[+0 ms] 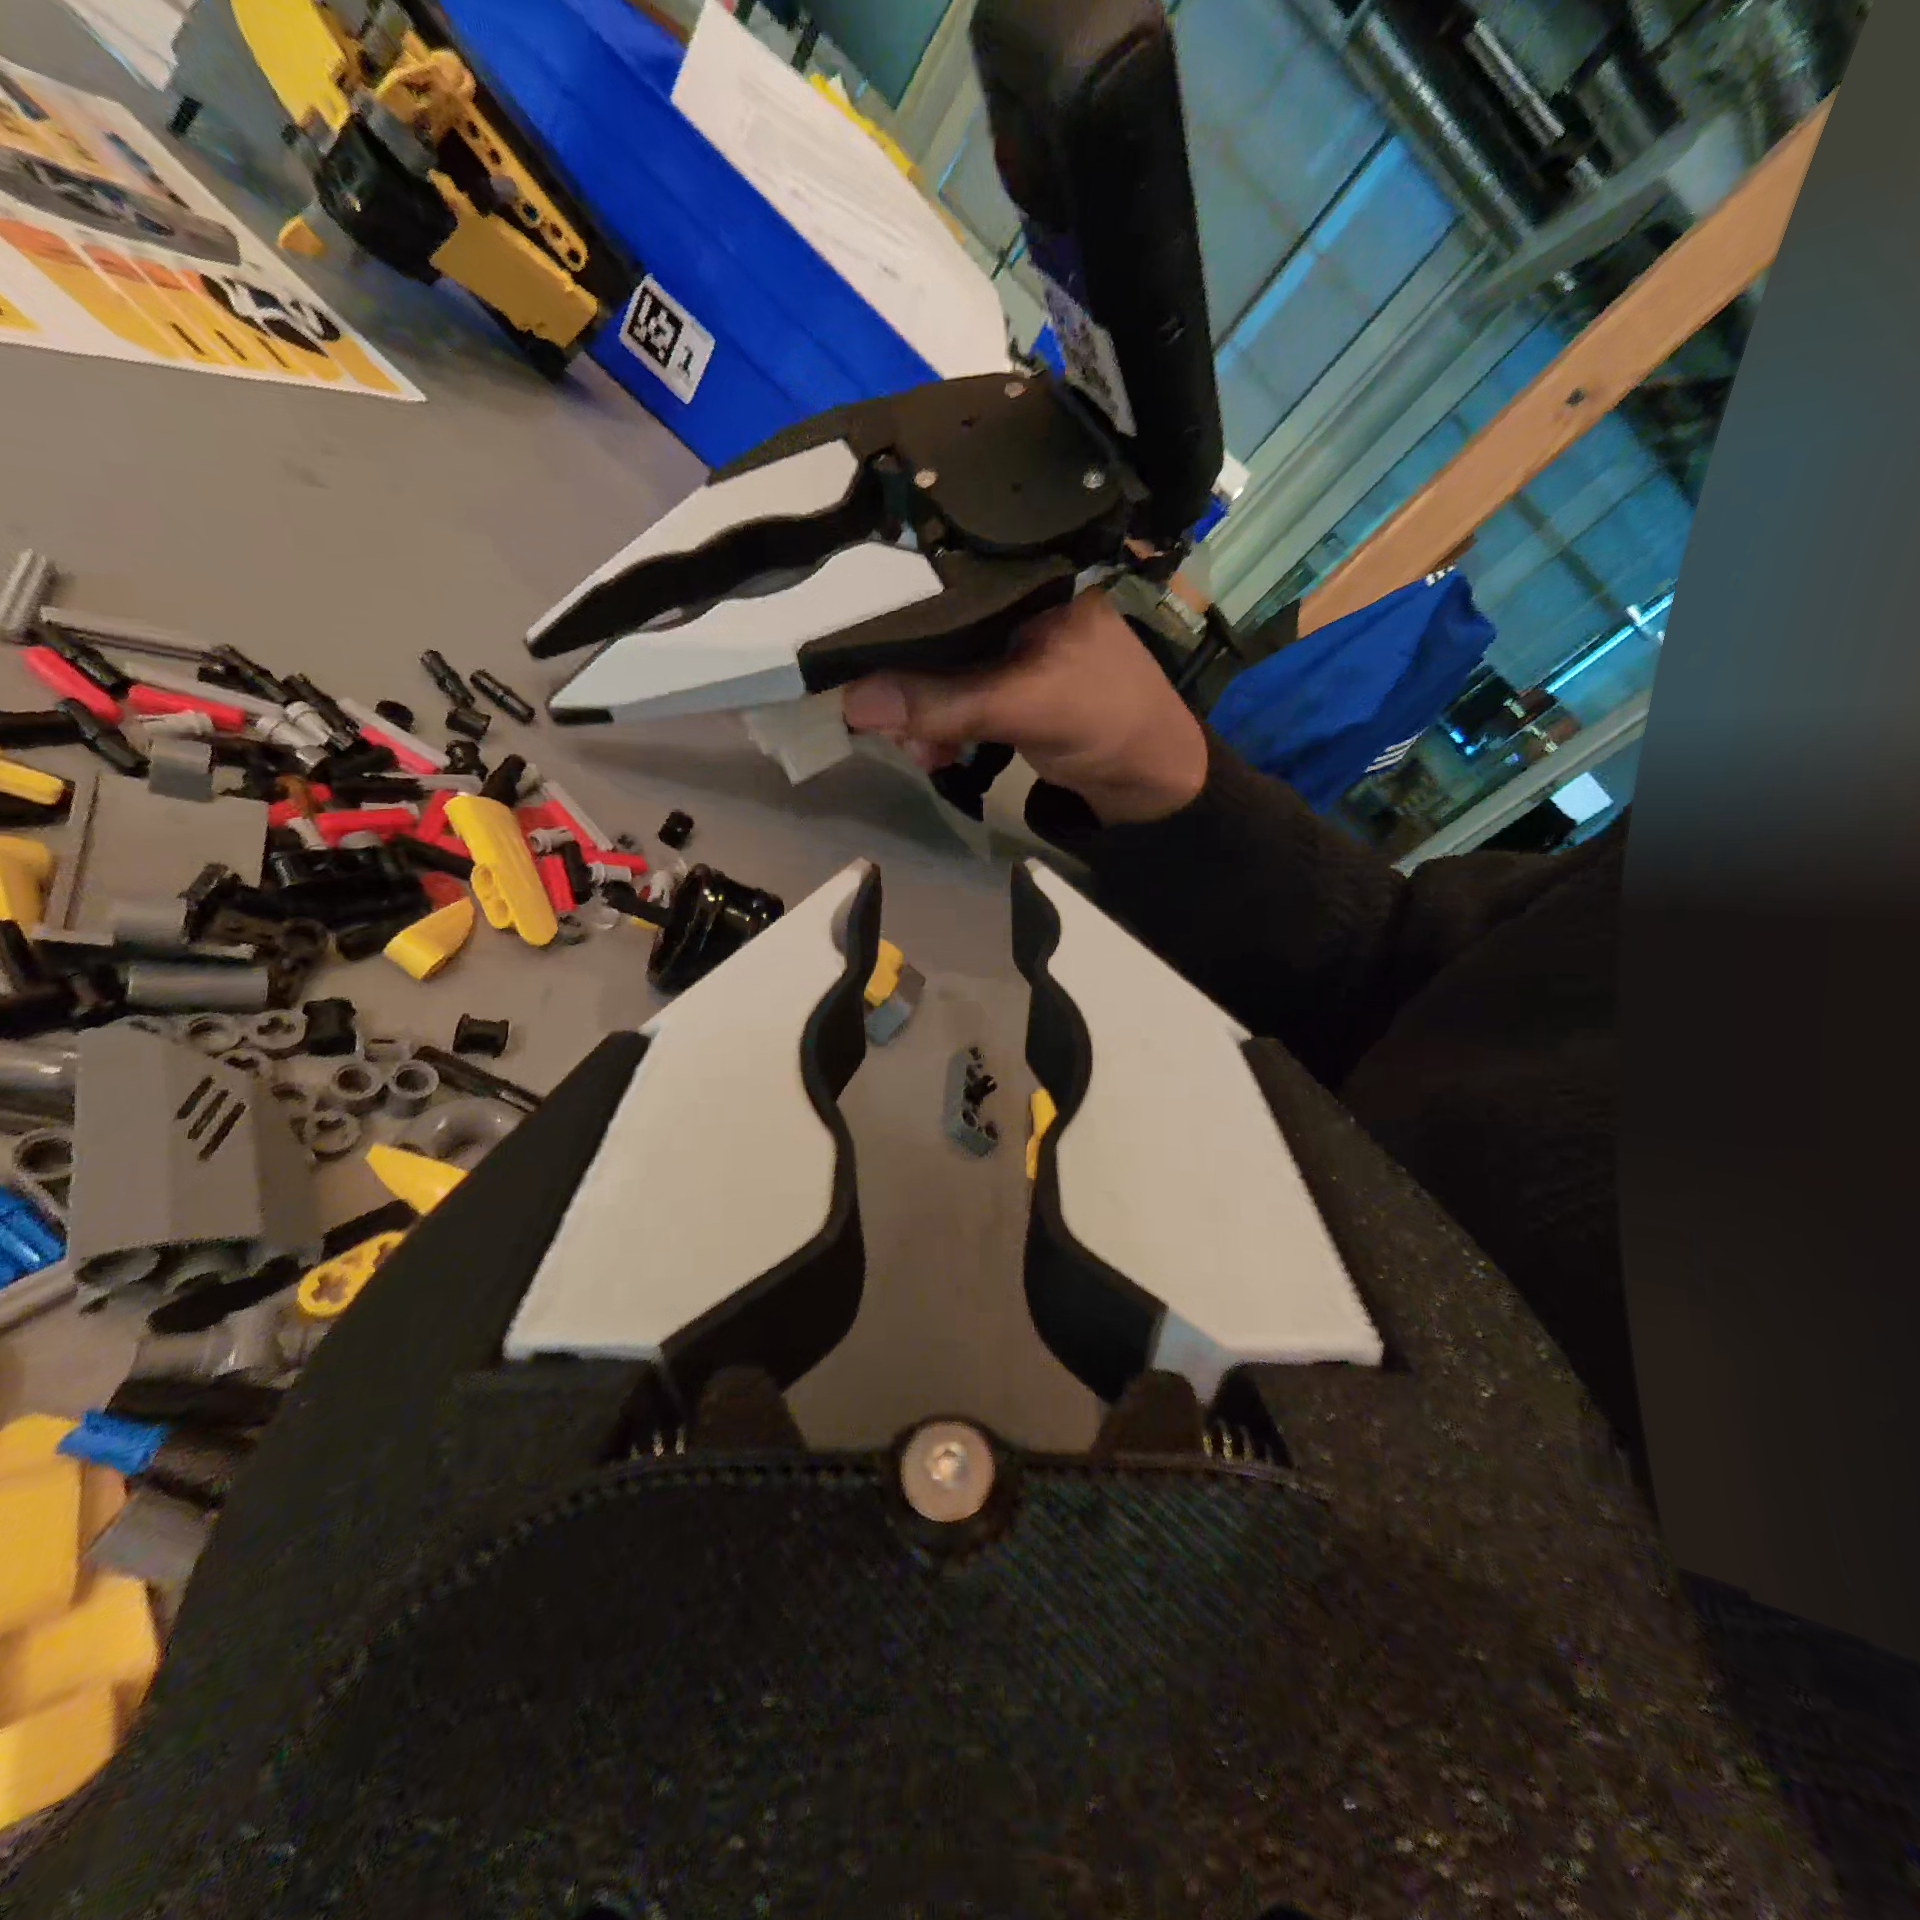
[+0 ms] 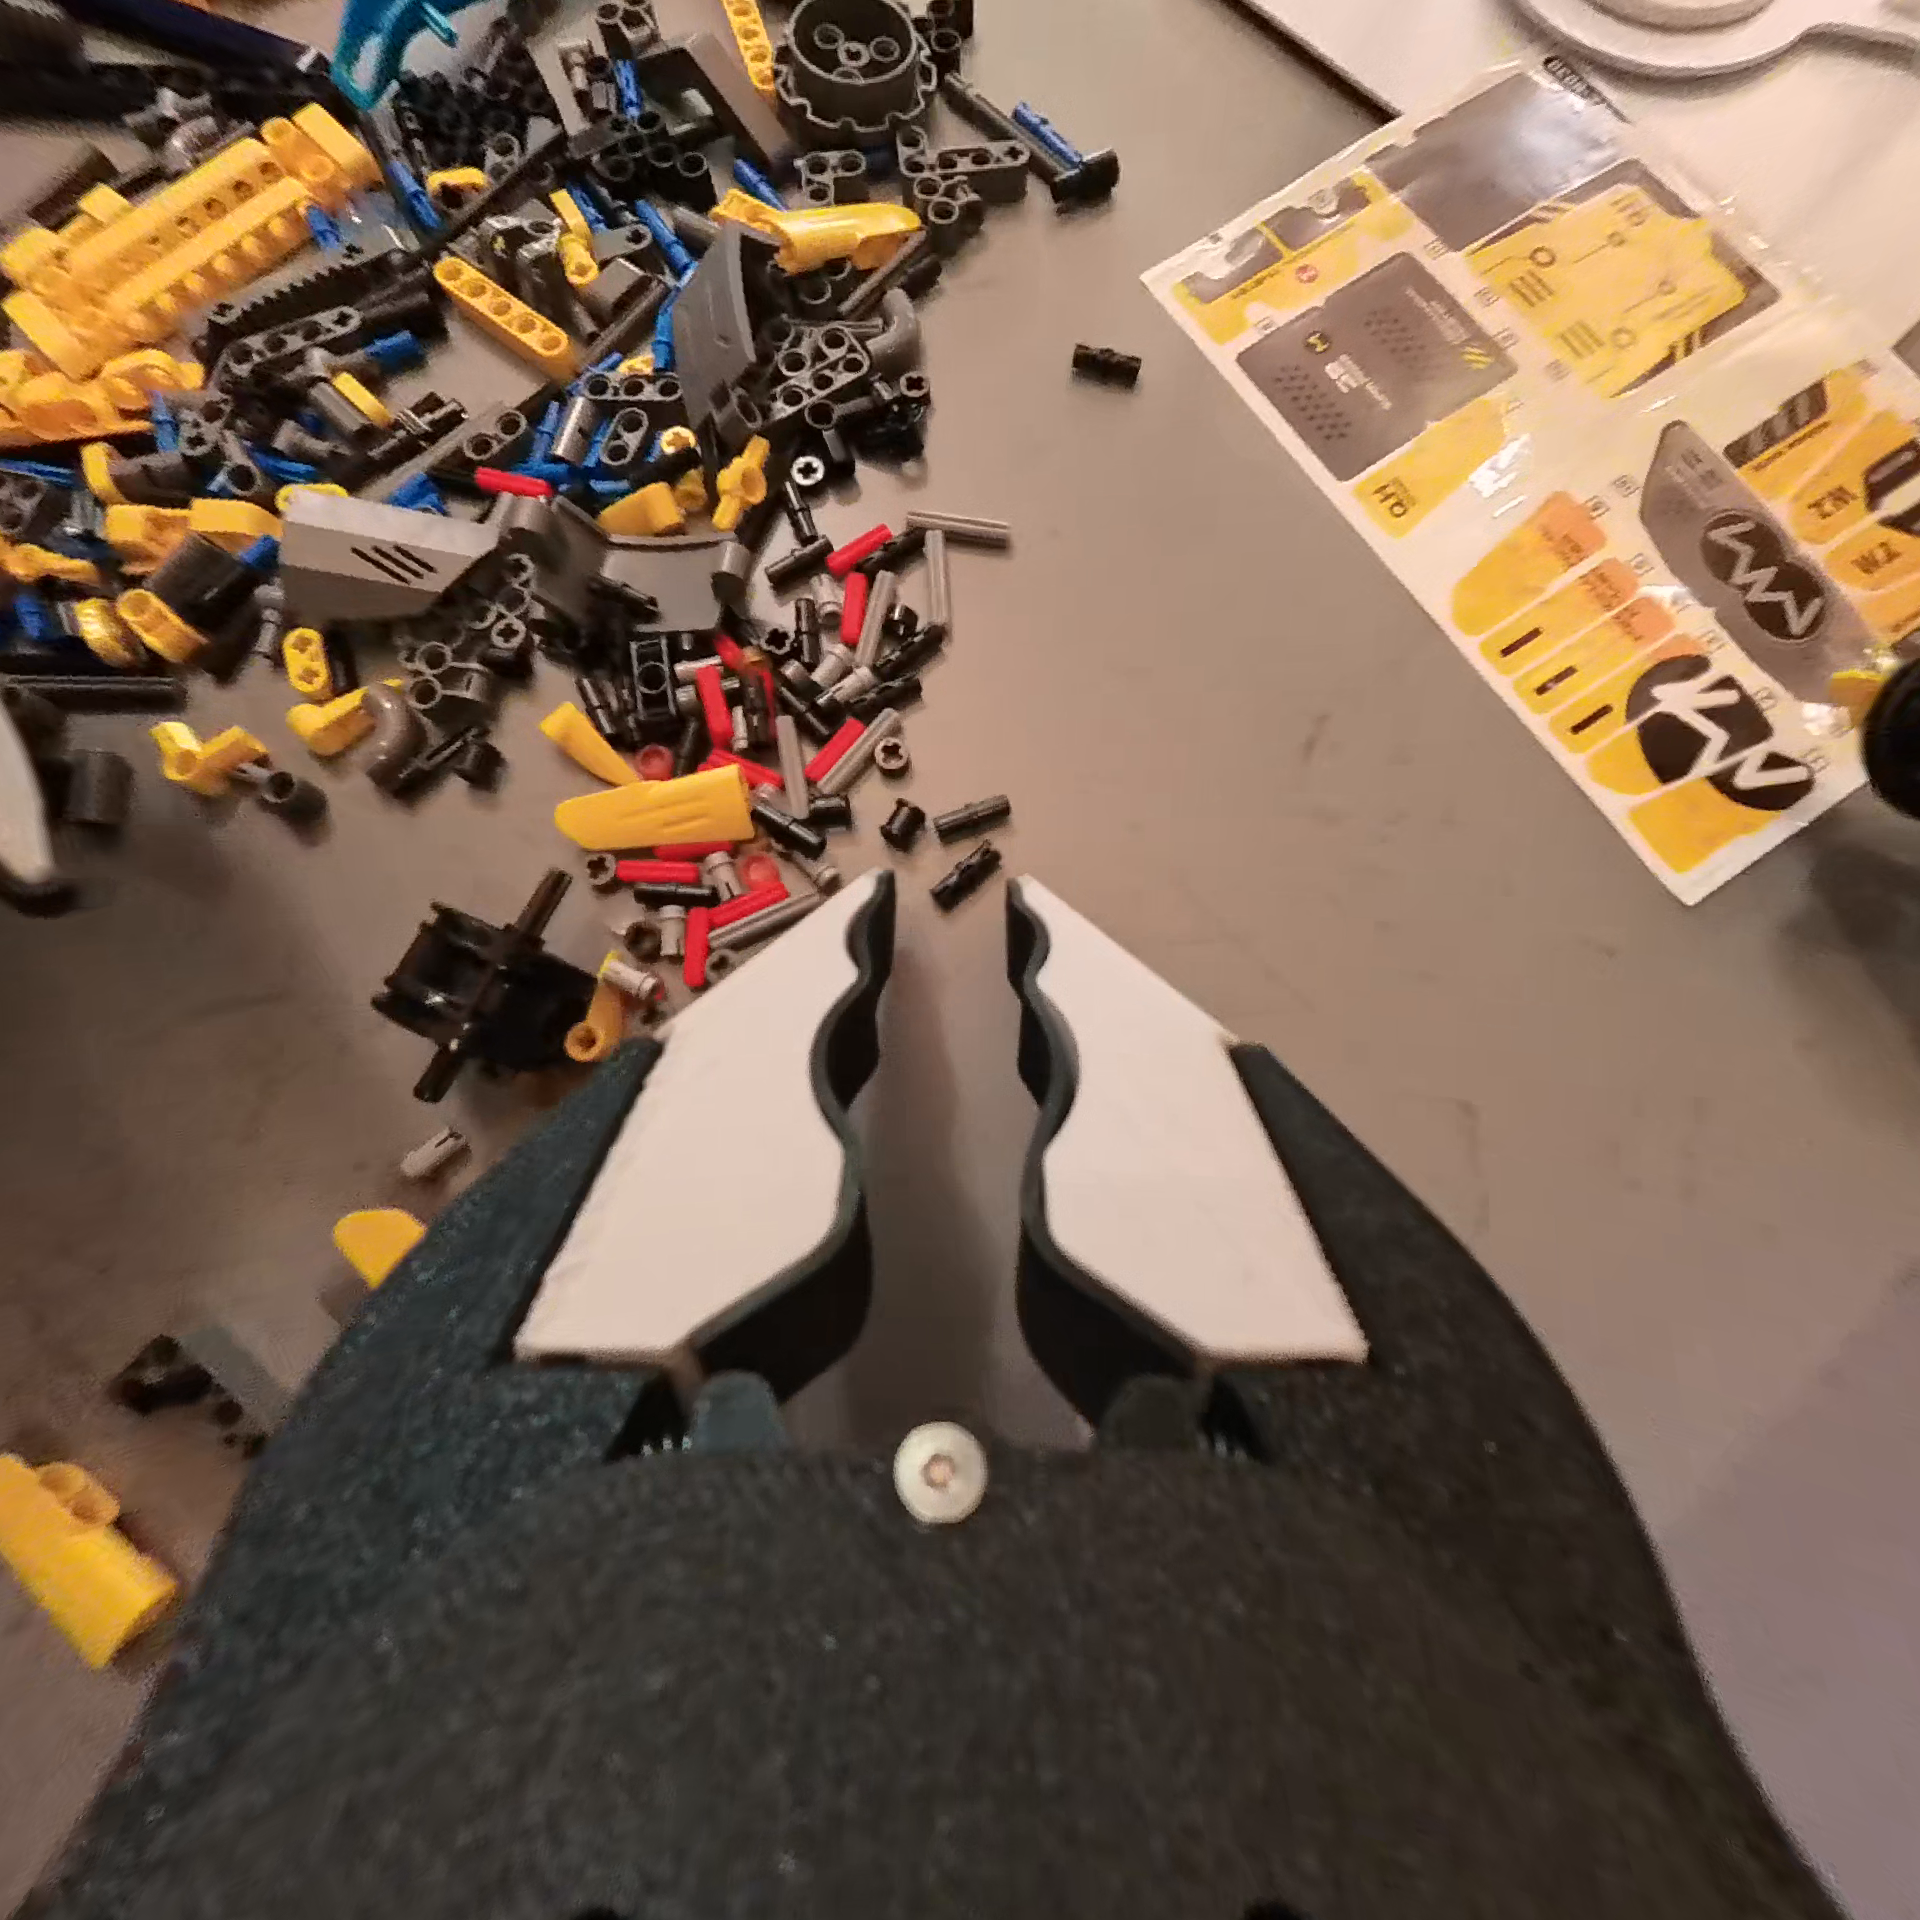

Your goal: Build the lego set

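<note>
A loose heap of yellow, black, grey, red and blue building pieces (image 2: 436,436) covers the left and far-left of the grey surface (image 2: 1299,987), none of them gripped. Just near its right edge, a black wheel-like part on an axle (image 2: 488,992) lies to the left of the right hand-held gripper (image 2: 948,894), which hovers released and empty, its jaws apart, with a short black pin (image 2: 966,875) on the surface just beyond the gap. The left hand-held gripper (image 1: 945,883) is likewise released and holds nothing; between its fingers a small grey-and-black connector (image 1: 971,1101) rests on the surface. Farther right lies a yellow-and-grey sticker sheet (image 2: 1558,468). In the left wrist view a partly assembled yellow-and-black model (image 1: 447,177) stands at the far left, so some building looks done while most pieces remain loose.
</note>
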Demonstrator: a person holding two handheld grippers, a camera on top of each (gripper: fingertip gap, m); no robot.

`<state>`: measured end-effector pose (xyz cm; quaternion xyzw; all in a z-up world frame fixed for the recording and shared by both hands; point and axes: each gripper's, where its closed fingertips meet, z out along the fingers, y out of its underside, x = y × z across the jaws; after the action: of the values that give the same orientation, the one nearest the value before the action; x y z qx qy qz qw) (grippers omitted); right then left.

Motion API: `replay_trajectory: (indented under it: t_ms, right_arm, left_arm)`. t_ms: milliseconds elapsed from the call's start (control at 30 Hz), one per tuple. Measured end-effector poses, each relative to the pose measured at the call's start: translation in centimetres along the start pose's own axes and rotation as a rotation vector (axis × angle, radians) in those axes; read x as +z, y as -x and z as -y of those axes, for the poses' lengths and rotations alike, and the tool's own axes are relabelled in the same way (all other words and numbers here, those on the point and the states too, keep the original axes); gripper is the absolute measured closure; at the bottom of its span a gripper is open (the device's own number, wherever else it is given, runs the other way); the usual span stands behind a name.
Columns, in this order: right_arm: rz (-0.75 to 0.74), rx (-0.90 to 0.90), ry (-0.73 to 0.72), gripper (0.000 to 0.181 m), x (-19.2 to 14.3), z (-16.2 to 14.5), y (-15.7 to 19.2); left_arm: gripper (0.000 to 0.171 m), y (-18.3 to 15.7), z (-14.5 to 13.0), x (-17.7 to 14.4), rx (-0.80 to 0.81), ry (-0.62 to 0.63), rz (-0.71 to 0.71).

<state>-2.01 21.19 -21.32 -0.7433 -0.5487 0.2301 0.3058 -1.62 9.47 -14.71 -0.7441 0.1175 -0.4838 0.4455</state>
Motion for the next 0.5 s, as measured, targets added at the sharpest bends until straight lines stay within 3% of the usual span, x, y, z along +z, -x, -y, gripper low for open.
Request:
replay_trajectory:
  t_ms: [300,367,500]
  right_arm:
    - [-0.051,-0.083,0.040,0.177,0.7,-0.5,-0.2]
    - [-0.010,-0.152,-0.032,0.177,-0.2,0.5,0.8]
    - [0.105,-0.450,-0.341,0.177,-4.3,4.2,6.1]
  left_arm:
    - [0.148,-0.4,0.7,-0.9,0.034,-0.063,-0.020]
    - [0.144,-0.9,0.8,-1.1,0.030,-0.082,-0.056]
    - [0.142,-1.6,1.8,-2.1,-0.064,-0.168,-0.152]
